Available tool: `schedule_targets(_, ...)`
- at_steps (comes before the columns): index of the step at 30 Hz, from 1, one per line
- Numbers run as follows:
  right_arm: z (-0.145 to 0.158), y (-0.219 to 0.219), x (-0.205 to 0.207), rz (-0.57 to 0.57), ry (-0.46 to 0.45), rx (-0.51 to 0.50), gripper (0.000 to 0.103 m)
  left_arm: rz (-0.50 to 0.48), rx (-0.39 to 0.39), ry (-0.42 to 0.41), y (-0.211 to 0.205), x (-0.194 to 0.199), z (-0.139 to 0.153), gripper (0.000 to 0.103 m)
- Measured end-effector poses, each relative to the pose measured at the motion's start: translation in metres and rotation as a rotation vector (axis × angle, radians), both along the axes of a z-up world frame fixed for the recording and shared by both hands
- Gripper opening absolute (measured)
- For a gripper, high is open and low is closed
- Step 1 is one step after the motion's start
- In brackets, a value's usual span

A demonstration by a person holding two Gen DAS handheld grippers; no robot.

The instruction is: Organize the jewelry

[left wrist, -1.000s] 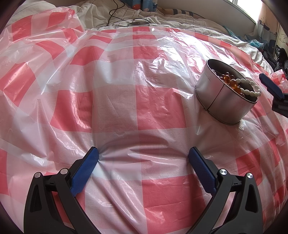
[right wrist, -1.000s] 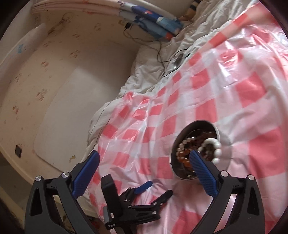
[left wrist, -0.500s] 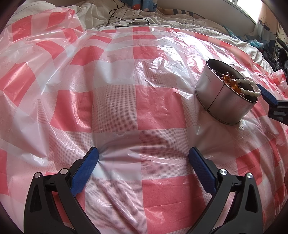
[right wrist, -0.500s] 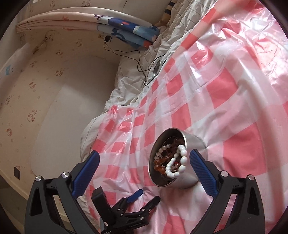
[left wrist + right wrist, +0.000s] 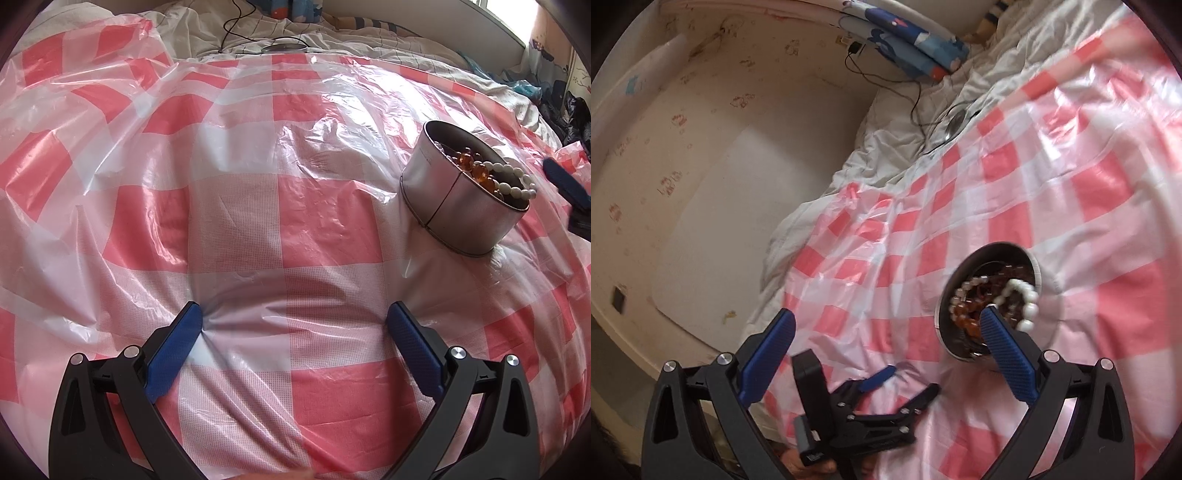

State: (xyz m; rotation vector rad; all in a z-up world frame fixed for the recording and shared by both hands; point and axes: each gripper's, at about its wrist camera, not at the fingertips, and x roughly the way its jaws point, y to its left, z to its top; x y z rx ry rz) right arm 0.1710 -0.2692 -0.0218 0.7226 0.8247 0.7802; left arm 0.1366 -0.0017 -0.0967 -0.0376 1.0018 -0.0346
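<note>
Both grippers empty, jaws wide: left (image 5: 293, 321) rests on the sheet (image 5: 236, 229), right (image 5: 882, 325) hangs above the tin (image 5: 458, 218). Beads (image 5: 513, 181) sit in the tin, white strand over its rim. Suggest right drops straight onto that strand, pinches one bead, avoids tipping the tin.

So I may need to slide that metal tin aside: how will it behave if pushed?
The metal tin likely slides easily on the glossy plastic sheet. It already leans on soft bedding, so it may tip. The white bead strand draped over its rim could spill.
</note>
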Motion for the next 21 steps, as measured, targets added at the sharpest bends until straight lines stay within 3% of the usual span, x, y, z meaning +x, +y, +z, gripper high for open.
schedule_targets(2, 0.007, -0.007, -0.018, -0.037, -0.021, -0.091, 0.096, 0.015, -0.003, -0.021, 0.002, -0.004, 0.004, 0.096)
schedule_targets(4, 0.012, -0.014, -0.039, -0.086, -0.036, -0.223, 0.096, 0.039, 0.058, -0.074, -0.002, -0.01, 0.015, 0.096)
schedule_targets(6, 0.017, -0.021, -0.062, -0.137, -0.078, -0.339, 0.096, 0.029, 0.068, -0.122, -0.009, -0.017, 0.029, 0.096)
schedule_targets(9, 0.022, -0.026, -0.098, -0.239, -0.148, -0.591, 0.096, 0.033, 0.097, -0.19, -0.023, -0.033, 0.055, 0.096)
schedule_targets(12, 0.016, -0.034, -0.124, -0.308, -0.179, -0.766, 0.096, -0.004, 0.131, -0.198, -0.038, -0.049, 0.076, 0.096)
schedule_targets(18, 0.006, -0.07, -0.133, -0.442, -0.114, -0.844, 0.096, -0.024, 0.079, -0.206, -0.049, -0.081, 0.097, 0.096)
schedule_targets(21, -0.001, -0.093, -0.127, -0.519, -0.05, -0.84, 0.096, -0.007, 0.106, -0.217, -0.052, -0.083, 0.096, 0.096)
